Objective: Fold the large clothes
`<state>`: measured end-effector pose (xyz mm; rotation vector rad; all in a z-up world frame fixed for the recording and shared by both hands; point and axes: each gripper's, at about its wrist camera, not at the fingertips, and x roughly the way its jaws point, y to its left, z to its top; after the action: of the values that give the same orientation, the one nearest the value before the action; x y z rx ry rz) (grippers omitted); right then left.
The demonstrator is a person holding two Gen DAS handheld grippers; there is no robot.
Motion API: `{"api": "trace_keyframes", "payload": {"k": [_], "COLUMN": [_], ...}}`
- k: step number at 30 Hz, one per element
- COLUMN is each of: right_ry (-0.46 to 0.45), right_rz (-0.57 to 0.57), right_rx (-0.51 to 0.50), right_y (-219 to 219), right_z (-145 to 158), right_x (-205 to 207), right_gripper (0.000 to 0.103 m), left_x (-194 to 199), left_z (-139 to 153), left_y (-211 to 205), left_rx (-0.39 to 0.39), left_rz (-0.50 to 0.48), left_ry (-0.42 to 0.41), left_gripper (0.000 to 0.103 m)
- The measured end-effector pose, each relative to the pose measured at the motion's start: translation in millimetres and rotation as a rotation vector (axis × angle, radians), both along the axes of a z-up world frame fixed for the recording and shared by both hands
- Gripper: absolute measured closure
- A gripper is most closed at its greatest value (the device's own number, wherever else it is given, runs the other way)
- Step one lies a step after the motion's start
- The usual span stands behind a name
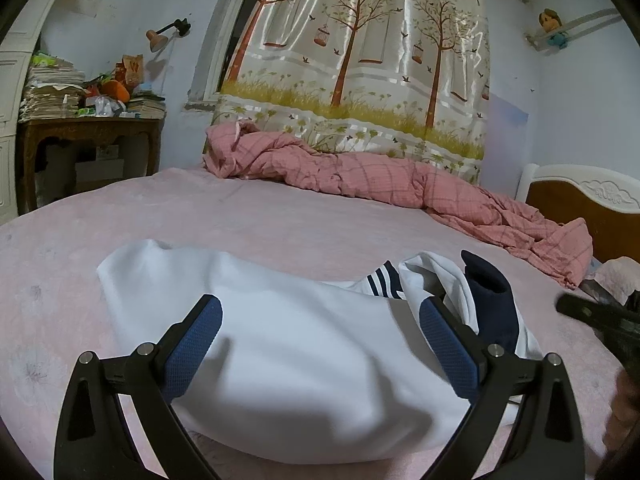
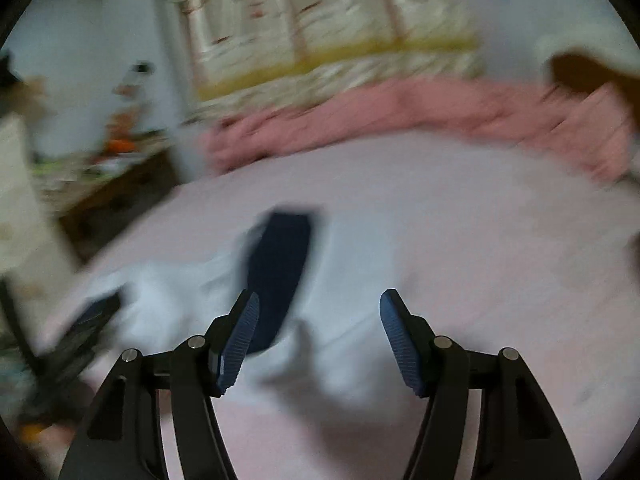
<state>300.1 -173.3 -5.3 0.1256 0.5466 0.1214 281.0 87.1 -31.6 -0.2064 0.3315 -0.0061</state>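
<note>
Between the wide-apart, empty jaws of the left gripper [image 1: 320,344] and right gripper [image 2: 320,340], the white garment [image 1: 280,368] lies bunched on the bed [image 1: 280,216], navy cuff [image 1: 494,304] uppermost; judgement: flatten before creasing, grip hem edges evenly.

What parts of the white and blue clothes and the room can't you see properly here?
- Left wrist view: the left gripper covers the near edge of the white garment.
- Same view: the right gripper is cut off by the picture's edge.
- Right wrist view: blur smears the navy part and the pink quilt.
- Garment type: unclear, bunched up.
</note>
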Motion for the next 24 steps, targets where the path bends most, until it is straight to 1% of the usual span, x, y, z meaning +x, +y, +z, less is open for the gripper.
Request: {"api": "trace_keyframes", "payload": {"k": [1,2,3,4,5,6,8,12,14,16,18,19,20,22,24], "right_ry": [0.001,0.039,0.076,0.145,0.184,0.219,0.162,0.191,0.165,0.134,0.078,0.049,0.033,0.007,0.011], "right_rz": [-0.030,-0.030,-0.006,0.050,0.089,0.141,0.132,0.140,0.130,0.136,0.127,0.119,0.114,0.105,0.105], "right_rx": [-0.034,-0.056,-0.058,-0.066,-0.079,-0.127,-0.176,-0.081,-0.032,-0.004,0.001,-0.004,-0.007,-0.018,-0.016], "right_y": [1,5,9,19,26,41,49,30,20,14,10,9,7,8,7], "right_z": [-2,-9,-16,-30,-38,-54,-58,-58,-58,-53,-46,-42,-38,-35,-33], "right_x": [7,22,30,42,48,51,44,40,26,20,10,7,9,7,6], "right_gripper": [0.024,0.020,0.018,0.018,0.018,0.018,0.018,0.017,0.017,0.017,0.017,0.017,0.017,0.017,0.017], "left_x": [0,-1,-2,-5,-7,-10,-13,-21,-26,-29,-25,-20,-13,-1,13], "left_z": [0,0,0,0,0,1,2,6,8,9,6,3,0,-13,-30], "left_y": [1,3,4,8,12,17,24,35,42,55,68,78,88,109,122], "left_rx": [0.000,-0.001,-0.004,-0.012,-0.026,-0.038,-0.045,-0.004,0.016,0.022,0.025,0.018,-0.014,-0.133,-0.250], "left_rz": [0.000,0.003,0.011,0.025,0.041,0.051,0.076,0.159,0.217,0.297,0.392,0.432,0.438,0.378,0.287], "left_ry": [-0.001,-0.001,-0.006,-0.013,-0.025,-0.034,-0.049,-0.080,-0.096,-0.099,-0.053,-0.014,0.030,0.118,0.213], "left_gripper": [0.005,0.005,0.005,0.005,0.004,0.004,0.004,0.004,0.002,0.000,0.000,0.000,0.000,0.000,0.000]}}
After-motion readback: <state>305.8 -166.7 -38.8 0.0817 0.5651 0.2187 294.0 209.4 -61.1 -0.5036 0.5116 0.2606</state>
